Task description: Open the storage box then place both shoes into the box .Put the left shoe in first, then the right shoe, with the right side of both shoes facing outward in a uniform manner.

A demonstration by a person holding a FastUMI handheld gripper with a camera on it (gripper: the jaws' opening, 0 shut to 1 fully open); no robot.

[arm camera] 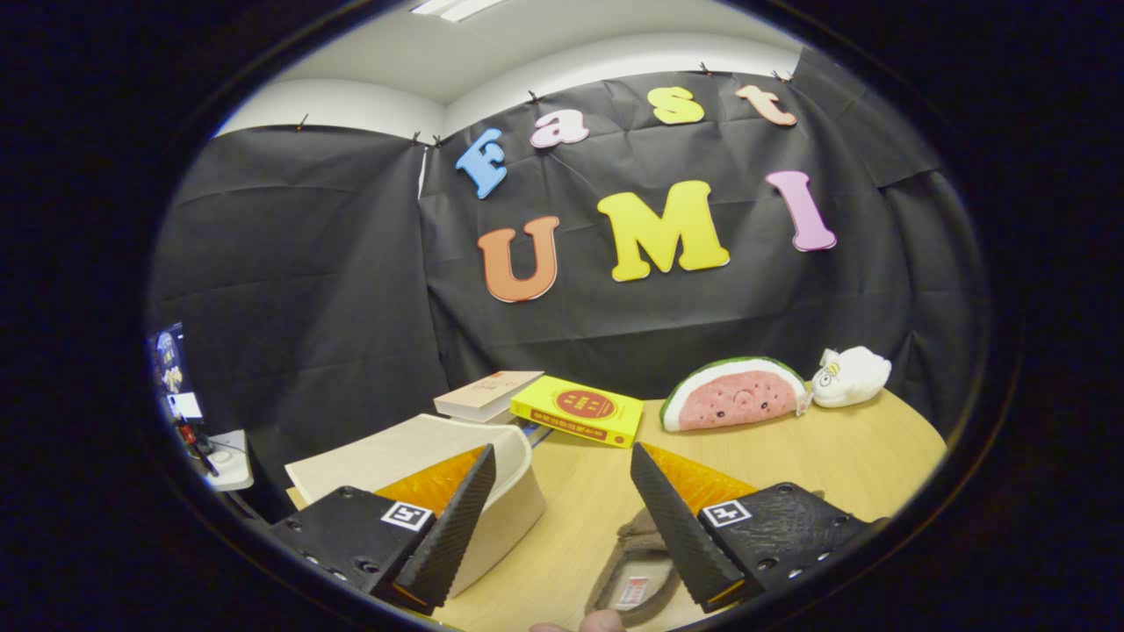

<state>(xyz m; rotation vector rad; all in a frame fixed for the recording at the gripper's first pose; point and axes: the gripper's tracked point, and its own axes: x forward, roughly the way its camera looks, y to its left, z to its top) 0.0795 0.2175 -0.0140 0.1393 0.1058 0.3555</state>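
Hovering gripper (562,465), fingers apart, above table (790,456)

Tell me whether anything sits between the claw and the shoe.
Nothing visible does. The open claw hangs over bare wooden table, with the grey-brown slipper-like shoe just below its right finger. The beige storage box sits behind the left finger.

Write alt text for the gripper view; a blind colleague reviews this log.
The open gripper hovers over a wooden table, a shoe below its fingers, a beige storage box beside them. Beyond lie two books and two plush toys.
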